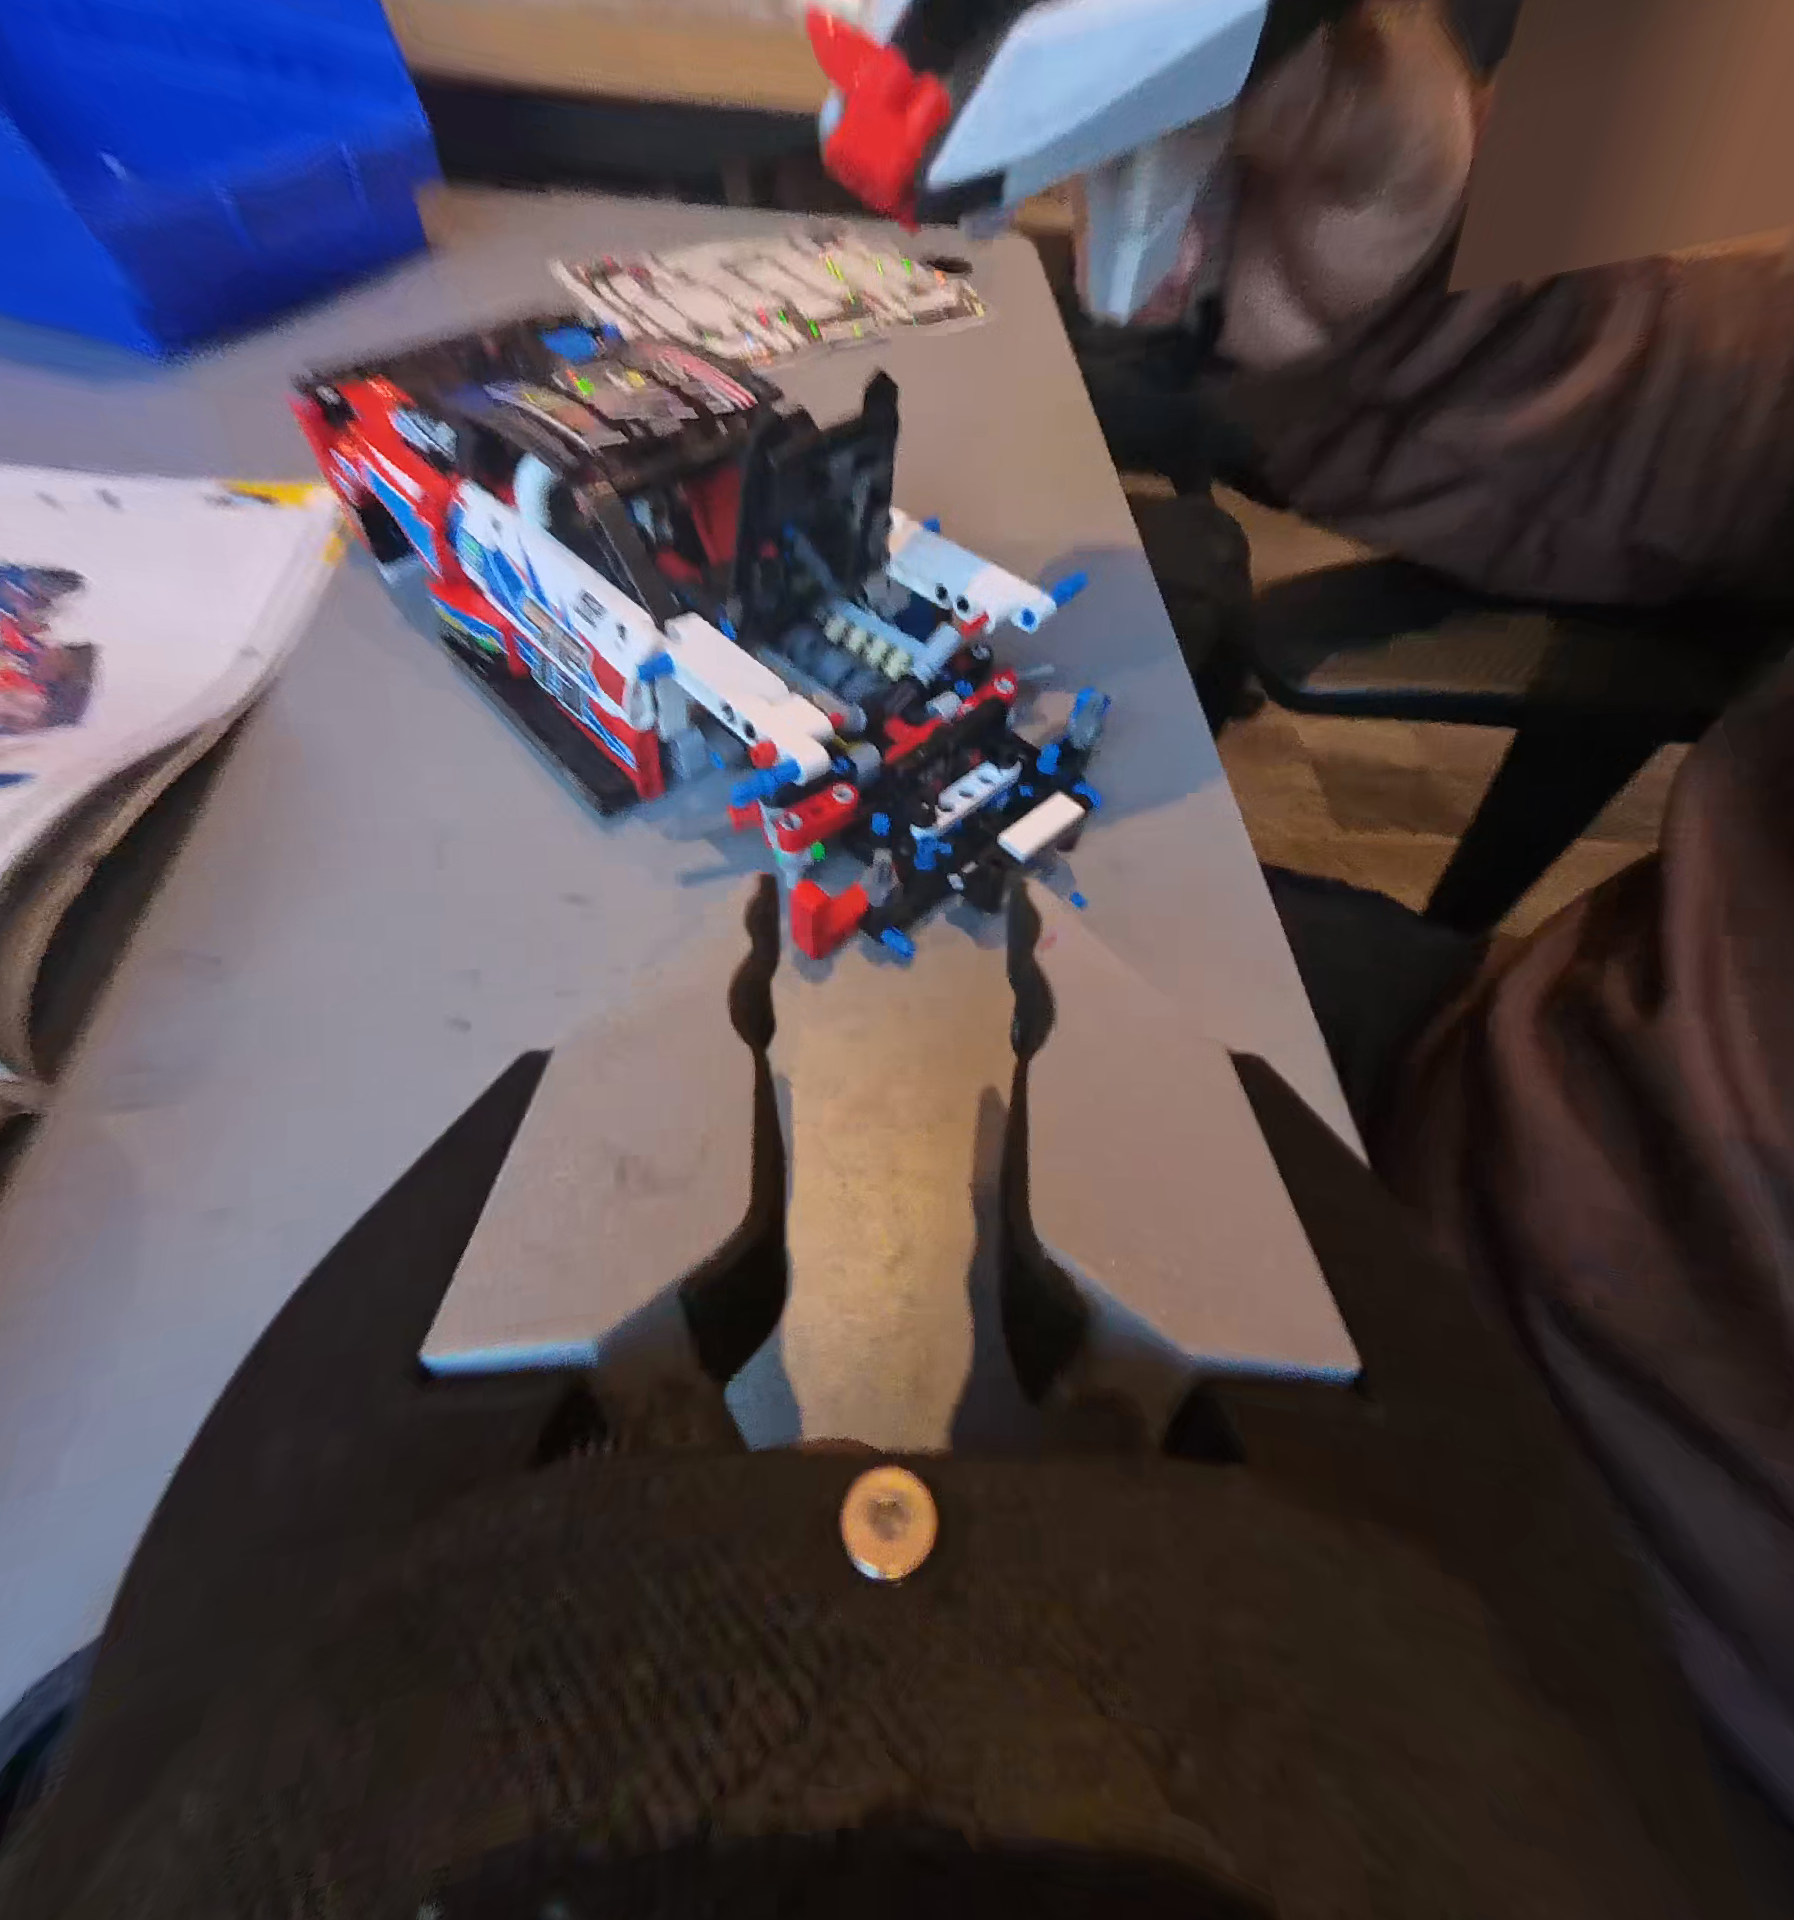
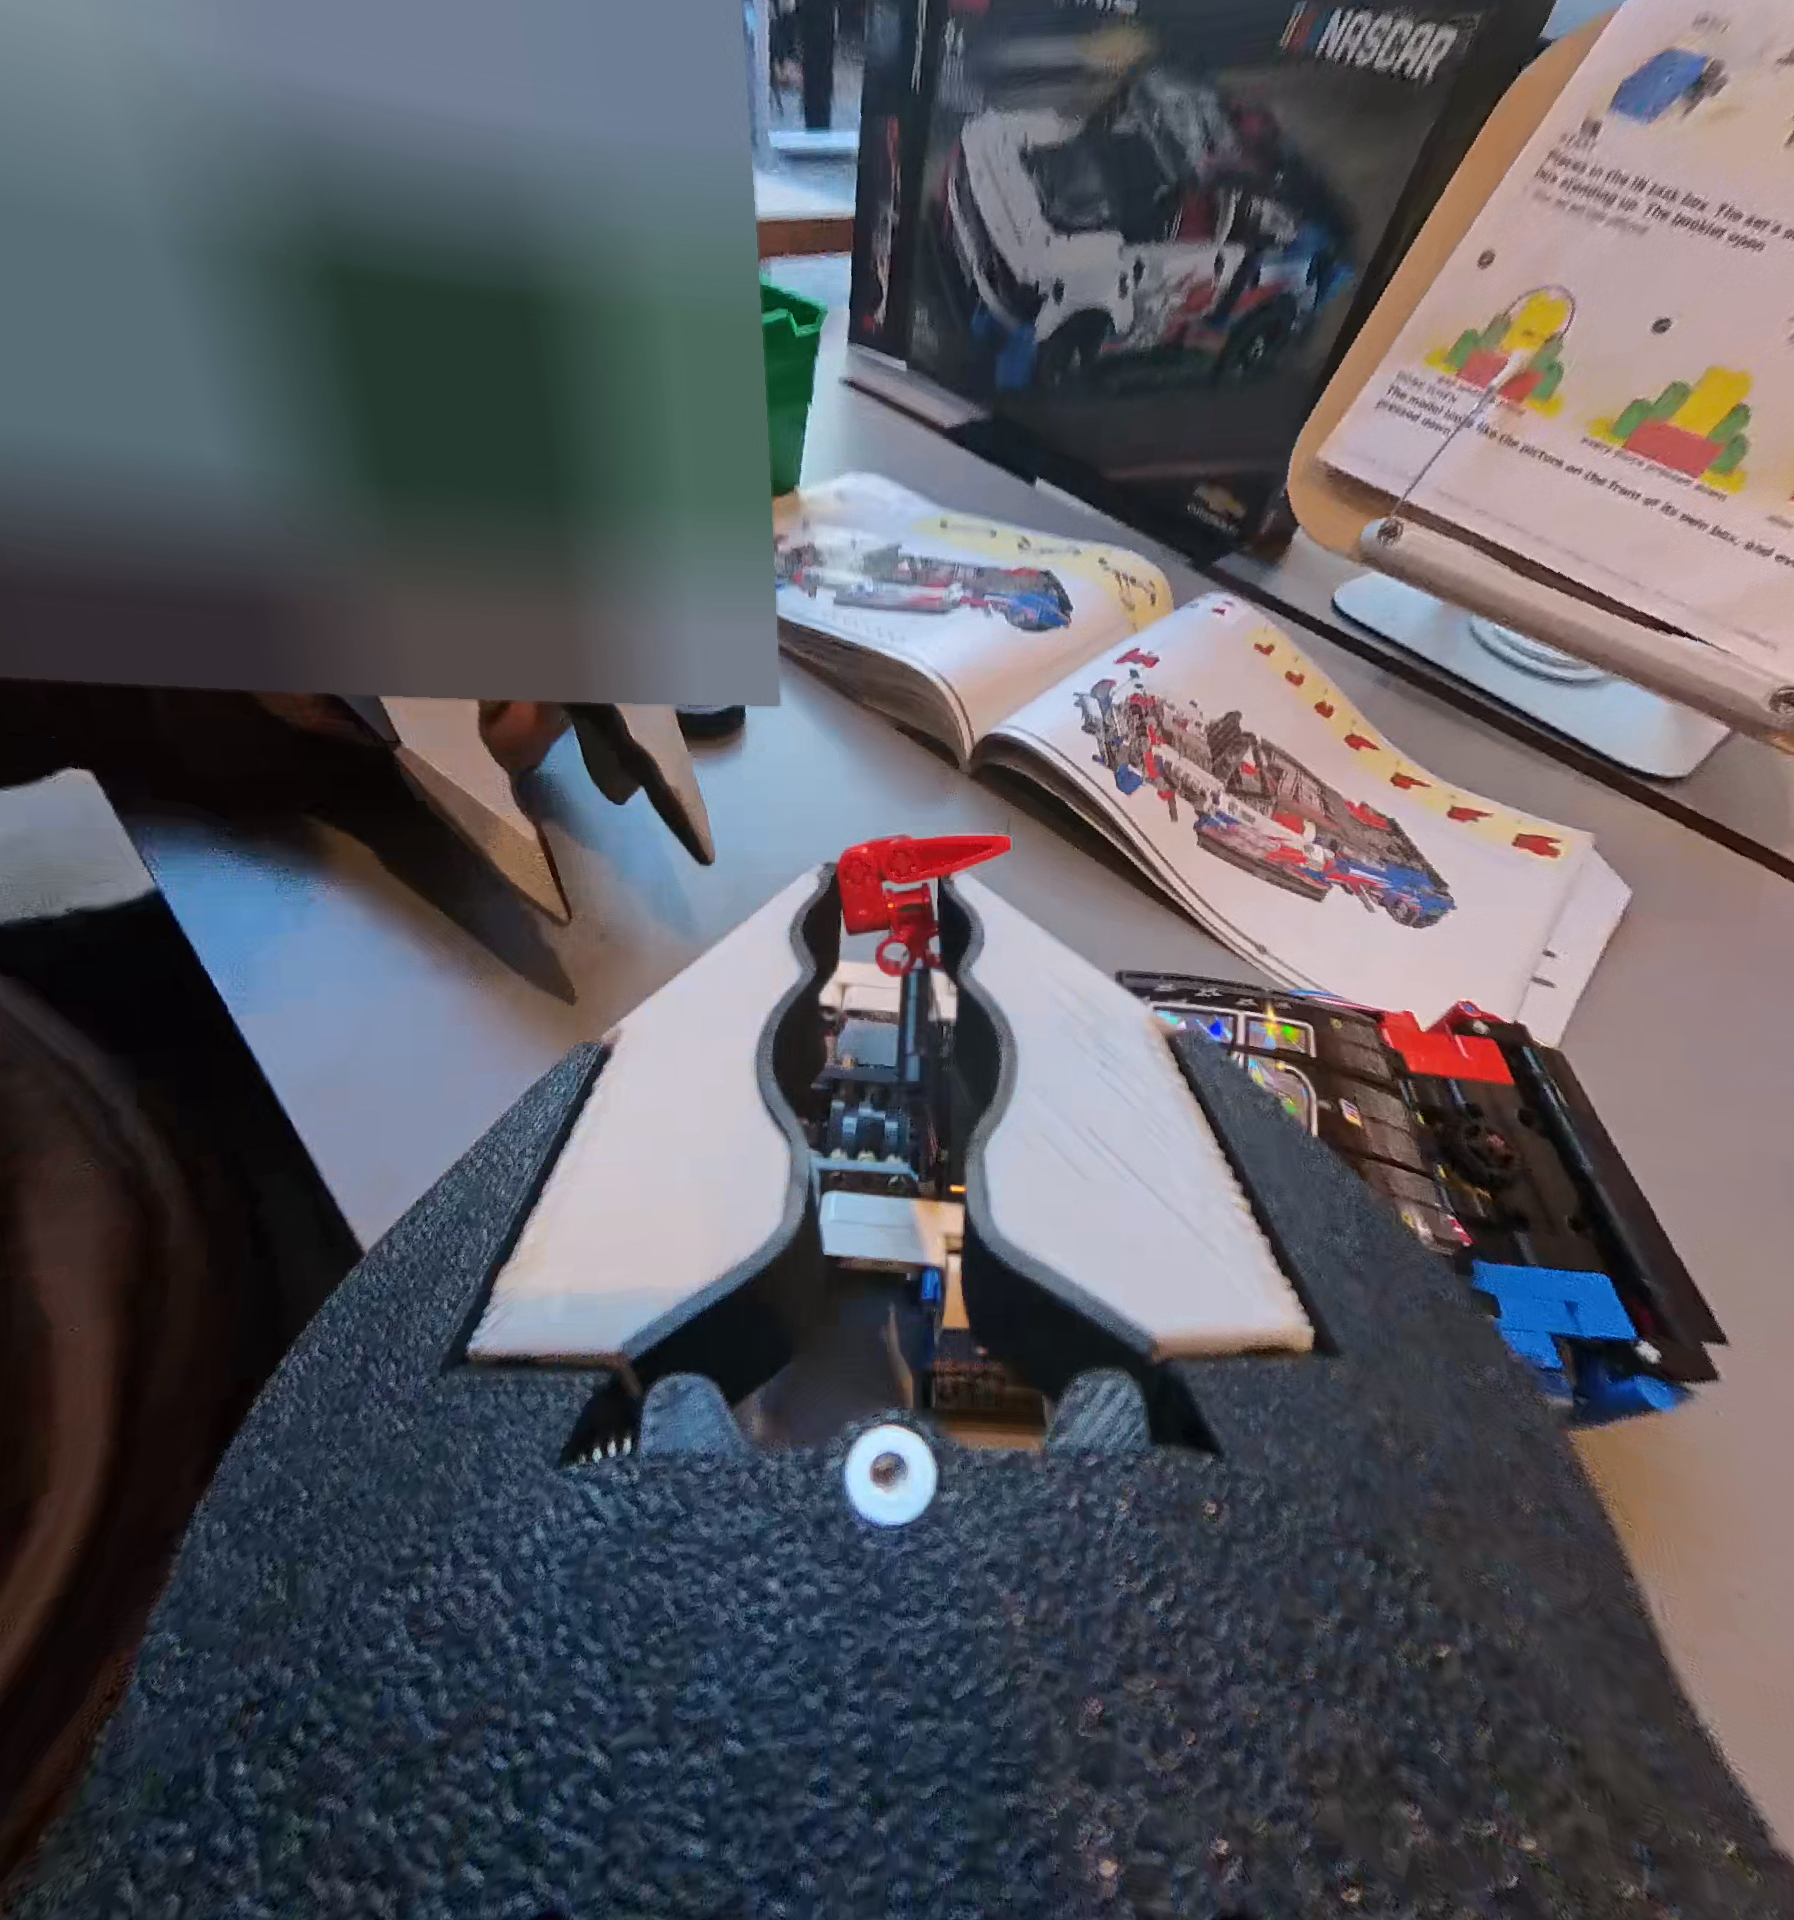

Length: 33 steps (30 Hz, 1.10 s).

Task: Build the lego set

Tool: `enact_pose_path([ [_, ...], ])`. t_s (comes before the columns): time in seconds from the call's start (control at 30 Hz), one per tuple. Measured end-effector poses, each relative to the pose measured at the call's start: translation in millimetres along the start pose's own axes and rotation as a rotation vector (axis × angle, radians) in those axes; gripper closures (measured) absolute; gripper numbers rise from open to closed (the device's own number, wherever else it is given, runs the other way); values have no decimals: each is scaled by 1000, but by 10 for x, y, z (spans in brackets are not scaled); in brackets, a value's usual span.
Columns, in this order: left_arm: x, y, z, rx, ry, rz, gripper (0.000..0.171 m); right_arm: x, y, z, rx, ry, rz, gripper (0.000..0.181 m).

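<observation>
Grey table (image 1: pixel 373 987), blurry open booklet (image 2: pixel 1236 790), left gripper (image 1: pixel 888 914) released, right gripper (image 2: pixel 919 883) grasping red piece (image 2: pixel 898 883)

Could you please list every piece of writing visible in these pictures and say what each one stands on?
I won't repeat wording, only where it stands.
Dark box: large white brand lettering at its top, a small logo at its bottom.
White sheet on the stand: several printed lines, partly blurred.
Open booklet: pictures, no legible words.
Car model: its stickers are too blurred to read.
Sticker sheet: too blurred.
</observation>
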<state>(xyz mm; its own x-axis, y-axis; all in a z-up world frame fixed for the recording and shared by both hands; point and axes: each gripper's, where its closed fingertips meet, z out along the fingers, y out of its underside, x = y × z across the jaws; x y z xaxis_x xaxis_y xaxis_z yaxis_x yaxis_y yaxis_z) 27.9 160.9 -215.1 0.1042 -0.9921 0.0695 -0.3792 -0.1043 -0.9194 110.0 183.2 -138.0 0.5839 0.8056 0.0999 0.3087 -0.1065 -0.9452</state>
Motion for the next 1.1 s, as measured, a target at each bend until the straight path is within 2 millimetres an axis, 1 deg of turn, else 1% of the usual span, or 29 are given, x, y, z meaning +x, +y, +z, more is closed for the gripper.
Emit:
enact_pose_path([
  [0.1,-36,-22,-11,15,-5,25,122,162,0,12,75,18,62,163],
  [0.2,-81,21,24,-21,-53,100,124,330,-29,17,126,12,163,163],
  [0.3,-91,38,41,-35,-55,103,132,381,51,46,87,-28,250,164],
  [0.37,-129,25,31,-25,-65,77,134,383,76,40,72,-13,261,164],
  [0.43,-210,8,14,-13,-100,42,145,347,114,21,51,6,265,164],
  [0.53,-297,15,8,-16,-122,-17,147,263,123,-15,35,34,276,164],
  [0.67,-290,2,-33,6,-122,-45,148,108,75,-17,43,45,274,164],
  [0.73,-301,16,-55,3,-142,-54,150,37,65,16,42,39,272,164],
  [0.8,-302,18,-66,6,-144,-60,151,0,76,64,15,42,269,164],
  [0.97,-326,75,-39,-33,-138,-102,151,-87,-13,124,14,47,252,164],
  [1.03,-342,73,-43,-32,-146,-108,151,-137,17,143,-12,38,238,164],
  [1.1,-346,74,-43,-31,-145,-113,151,-138,58,148,-39,60,211,164],
])
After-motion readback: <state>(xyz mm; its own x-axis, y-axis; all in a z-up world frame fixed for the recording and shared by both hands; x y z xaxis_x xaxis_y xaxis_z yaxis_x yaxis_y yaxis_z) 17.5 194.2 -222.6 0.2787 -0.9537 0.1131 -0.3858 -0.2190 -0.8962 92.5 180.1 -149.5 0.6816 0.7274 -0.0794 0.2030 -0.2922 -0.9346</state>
